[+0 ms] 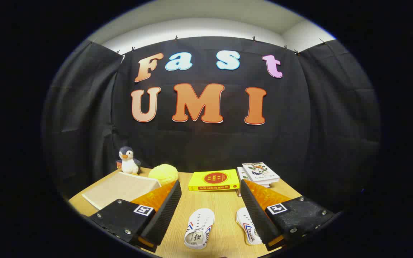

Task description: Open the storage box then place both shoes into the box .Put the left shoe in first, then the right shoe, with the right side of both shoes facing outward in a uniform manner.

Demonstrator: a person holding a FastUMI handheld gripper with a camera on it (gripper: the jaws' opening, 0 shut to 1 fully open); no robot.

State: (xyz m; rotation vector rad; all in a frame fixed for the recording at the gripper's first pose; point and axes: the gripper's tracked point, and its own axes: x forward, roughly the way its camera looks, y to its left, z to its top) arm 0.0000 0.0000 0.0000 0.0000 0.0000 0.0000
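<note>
Hand-held gripper (210, 211) spread wide above counter (224, 204); two white shoes (200, 228) (247, 225) between fingers; closed storage box (120, 188) at ten o'clock; yellow book (213, 180) at twelve.

Wooden table (224, 208) carries four non-task items along its far edge. Plush penguin (128, 160) stands at ten o'clock, yellow plush ball (163, 173) just beside it. Yellow book (214, 180) lies flat at twelve o'clock. Stacked white books (259, 173) at one o'clock.

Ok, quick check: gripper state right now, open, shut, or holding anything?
Gripper: open, fingers wide apart, holding nothing; one shoe lies between the fingers, untouched.
</note>
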